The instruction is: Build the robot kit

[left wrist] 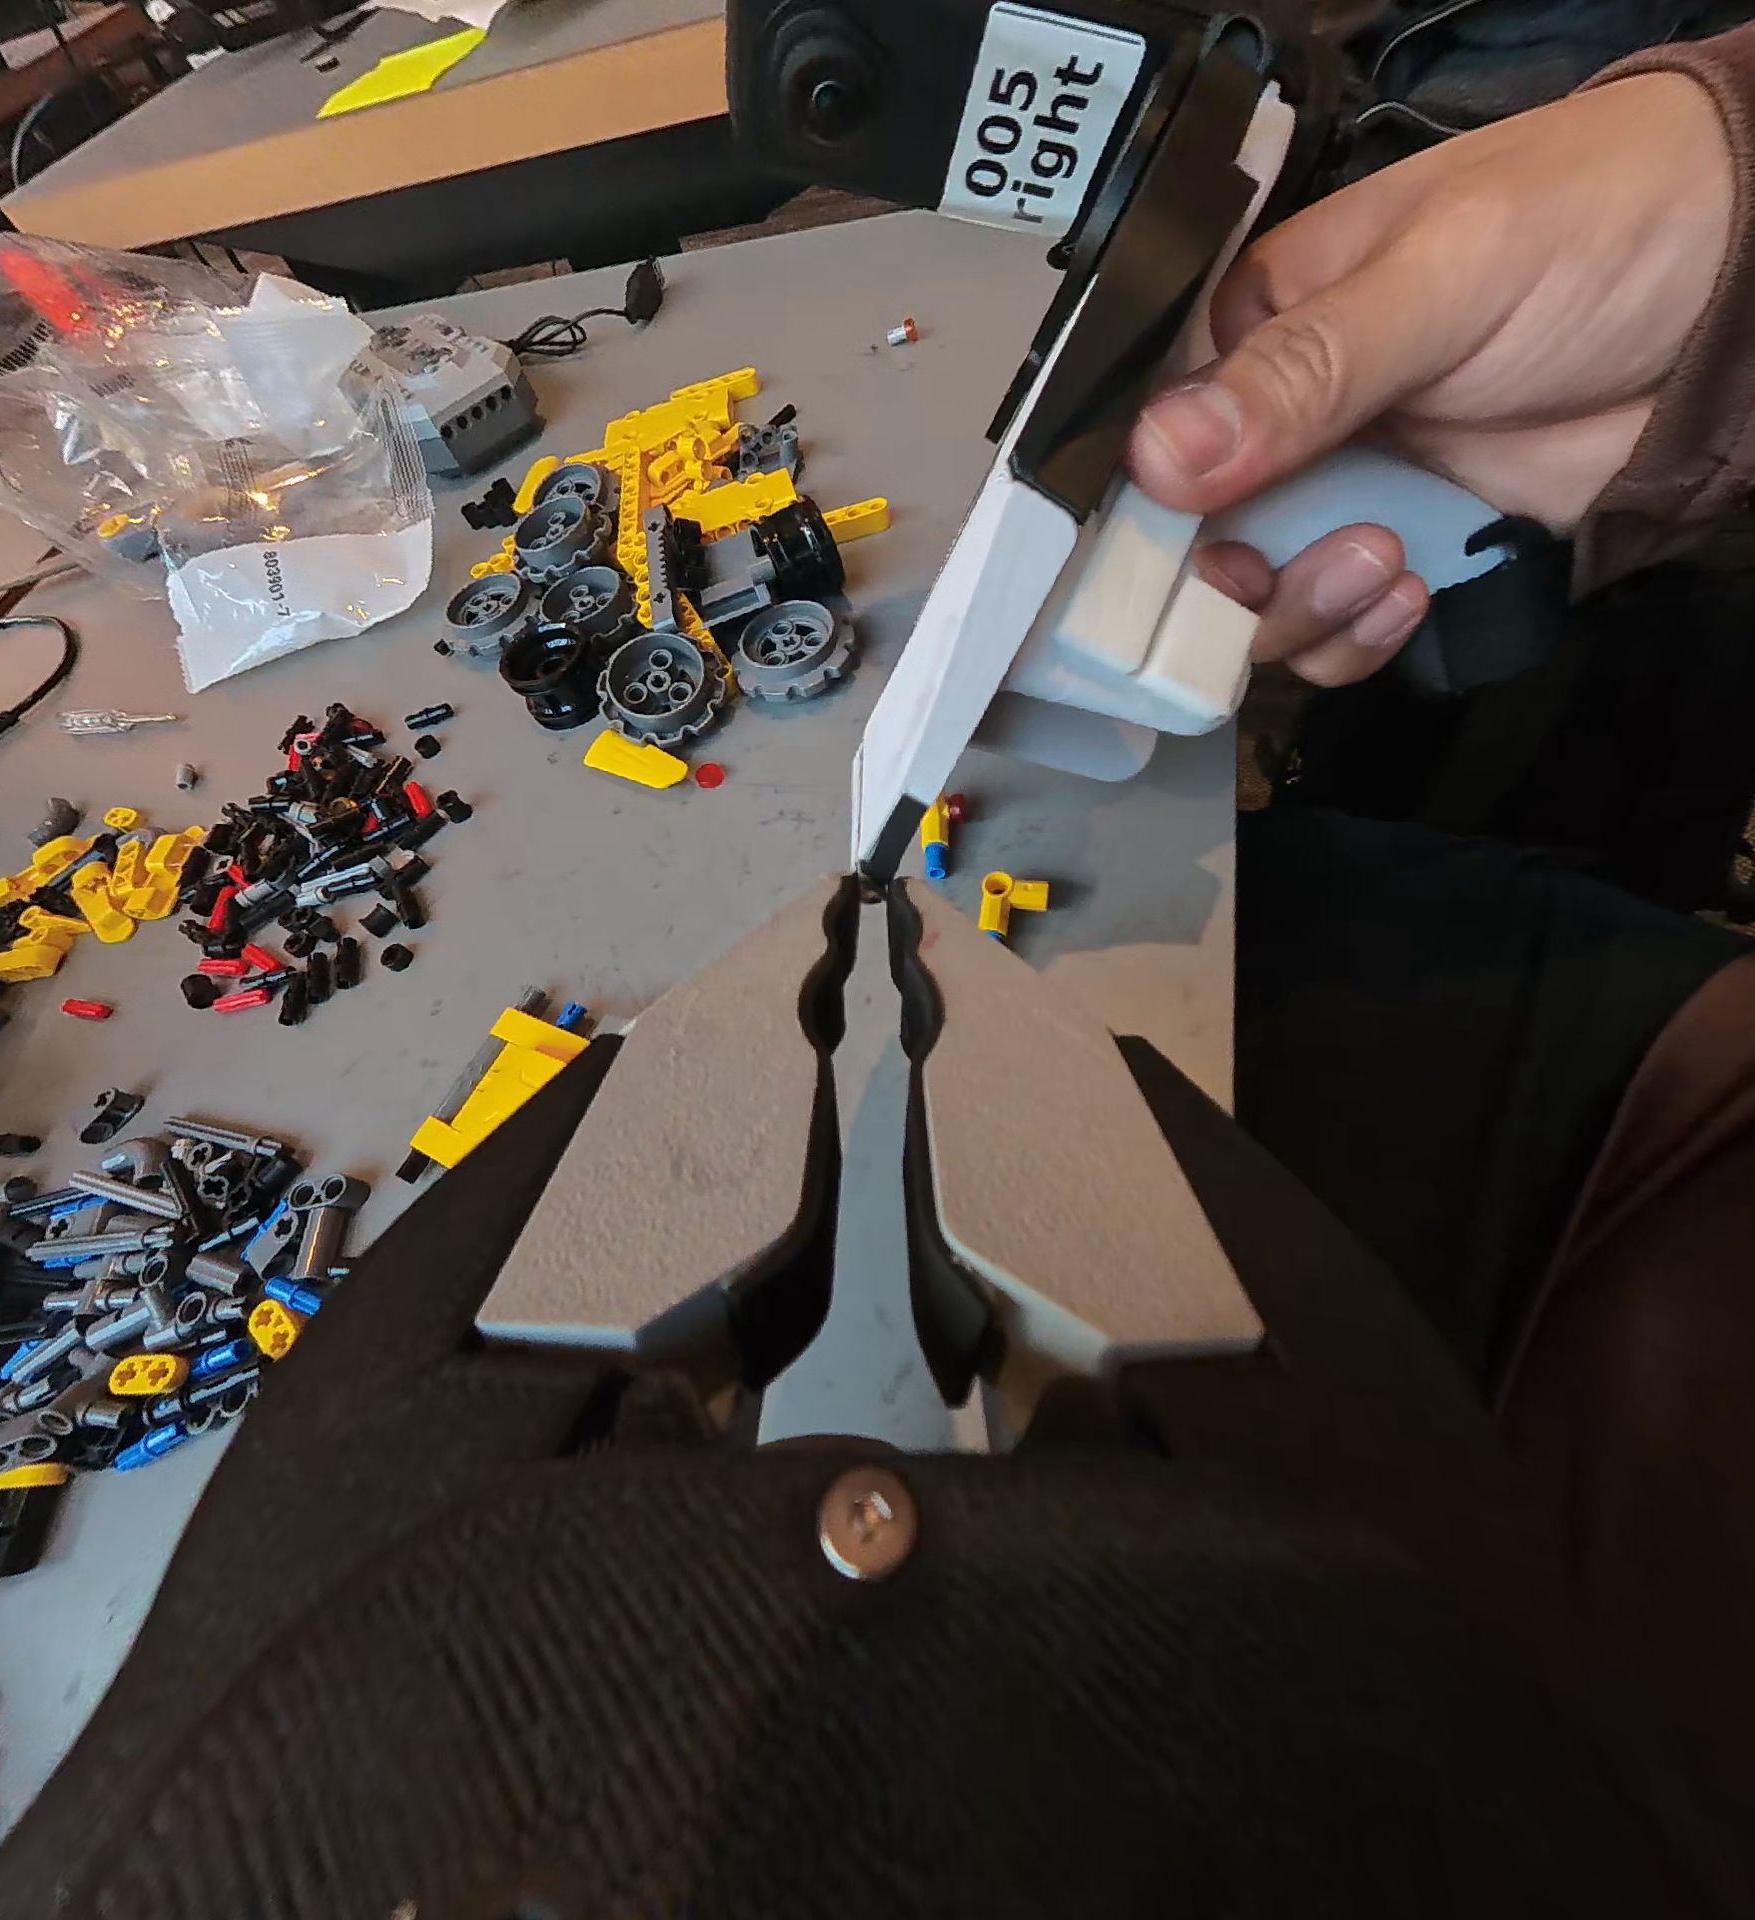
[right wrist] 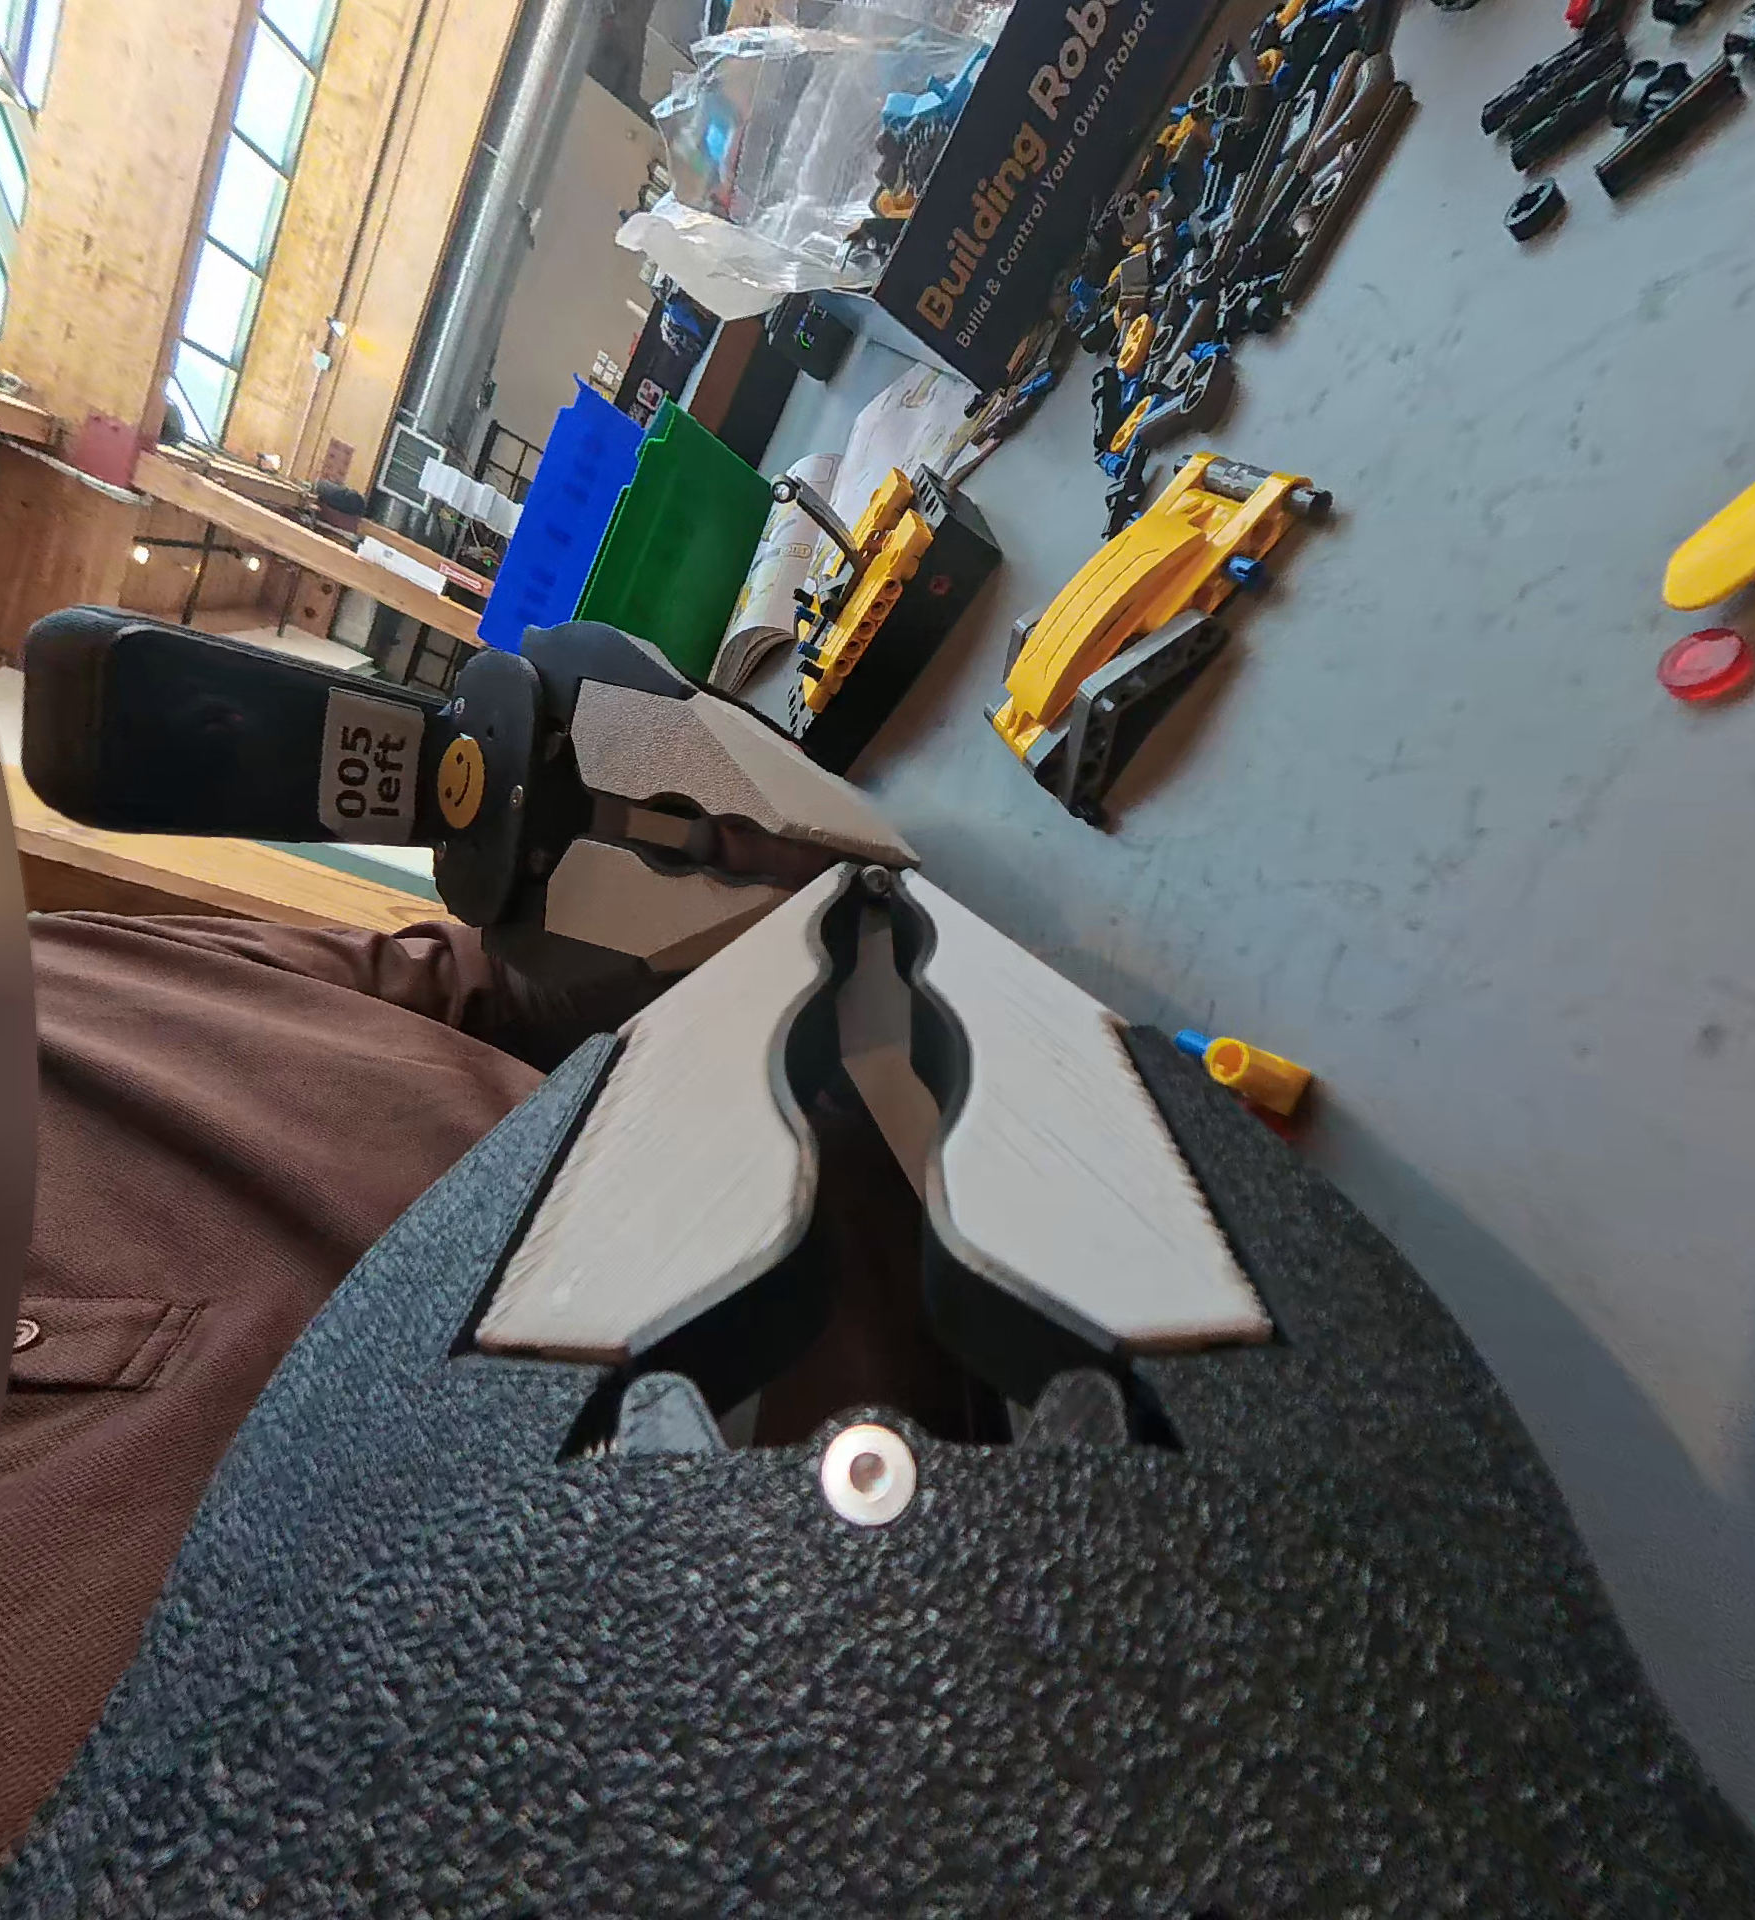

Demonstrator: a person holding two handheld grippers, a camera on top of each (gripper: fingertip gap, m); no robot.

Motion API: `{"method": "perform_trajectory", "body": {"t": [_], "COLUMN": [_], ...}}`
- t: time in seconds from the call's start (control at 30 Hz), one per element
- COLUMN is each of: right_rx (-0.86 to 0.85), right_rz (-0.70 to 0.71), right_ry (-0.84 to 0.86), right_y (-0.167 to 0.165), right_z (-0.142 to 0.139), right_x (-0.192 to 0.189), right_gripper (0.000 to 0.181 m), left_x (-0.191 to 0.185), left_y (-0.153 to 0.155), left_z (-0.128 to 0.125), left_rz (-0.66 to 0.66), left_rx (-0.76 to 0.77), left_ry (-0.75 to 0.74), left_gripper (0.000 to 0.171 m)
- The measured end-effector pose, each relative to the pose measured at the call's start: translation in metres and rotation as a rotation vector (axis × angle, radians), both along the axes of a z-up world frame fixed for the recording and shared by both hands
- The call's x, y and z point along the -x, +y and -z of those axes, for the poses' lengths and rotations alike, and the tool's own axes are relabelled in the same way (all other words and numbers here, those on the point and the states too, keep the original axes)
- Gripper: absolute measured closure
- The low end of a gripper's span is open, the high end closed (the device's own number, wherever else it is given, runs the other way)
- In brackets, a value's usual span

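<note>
My left gripper is shut, with a small dark pin pinched at its tips, just above the grey table near its right edge. My right gripper is also shut on the same small pin. The two grippers meet tip to tip. In the left wrist view the right gripper comes down from the upper right, held by a hand. In the right wrist view the left gripper comes in from the left. A yellow and blue connector and a yellow elbow piece lie just beyond the tips.
A part-built yellow and grey wheeled model stands mid-table. Piles of black and red pins, yellow connectors and blue and grey parts lie to the left. A clear plastic bag lies at the back left. A yellow panel assembly, a black box and blue and green bins also show. The yellow elbow piece is about 5 cm from both grippers' fingertips.
</note>
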State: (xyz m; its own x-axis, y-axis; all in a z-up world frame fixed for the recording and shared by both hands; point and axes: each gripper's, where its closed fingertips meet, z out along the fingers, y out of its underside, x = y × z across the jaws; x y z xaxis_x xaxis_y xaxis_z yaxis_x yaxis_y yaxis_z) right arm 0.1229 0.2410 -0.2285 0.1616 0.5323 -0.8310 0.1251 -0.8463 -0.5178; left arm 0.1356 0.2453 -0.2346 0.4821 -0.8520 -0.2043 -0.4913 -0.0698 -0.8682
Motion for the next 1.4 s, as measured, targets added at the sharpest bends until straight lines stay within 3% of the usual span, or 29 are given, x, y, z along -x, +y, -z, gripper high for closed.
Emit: {"method": "perform_trajectory", "body": {"t": [0.2, 0.37, 0.5, 1.0, 1.17, 1.4], "right_rx": [-0.105, -0.015, -0.009, -0.078, -0.198, -0.365], "right_rz": [-0.012, -0.009, -0.002, -0.008, -0.008, -0.023], "right_ry": [0.013, 0.117, 0.111, 0.074, -0.016, -0.335], "right_y": [-0.003, -0.004, -0.004, -0.005, -0.004, 0.001], "right_z": [-0.012, -0.023, -0.021, -0.02, -0.016, 0.021], "right_x": [-0.002, -0.003, -0.005, -0.005, -0.006, -0.035], "right_gripper": [0.177, 0.176, 0.177, 0.177, 0.177, 0.178], "left_x": [-0.002, -0.001, -0.002, -0.002, -0.003, -0.008], "left_y": [-0.002, -0.002, -0.002, -0.001, -0.001, -0.013], "left_z": [-0.012, -0.021, -0.019, -0.02, -0.016, 0.005], "left_rz": [0.008, -0.019, -0.026, -0.037, -0.031, 0.082], "left_rx": [-0.138, -0.454, -0.529, -0.552, -0.525, -0.105], "left_ry": [0.018, 0.202, 0.271, 0.283, 0.272, 0.09], "left_gripper": [0.17, 0.17, 0.17, 0.17, 0.17, 0.171]}}
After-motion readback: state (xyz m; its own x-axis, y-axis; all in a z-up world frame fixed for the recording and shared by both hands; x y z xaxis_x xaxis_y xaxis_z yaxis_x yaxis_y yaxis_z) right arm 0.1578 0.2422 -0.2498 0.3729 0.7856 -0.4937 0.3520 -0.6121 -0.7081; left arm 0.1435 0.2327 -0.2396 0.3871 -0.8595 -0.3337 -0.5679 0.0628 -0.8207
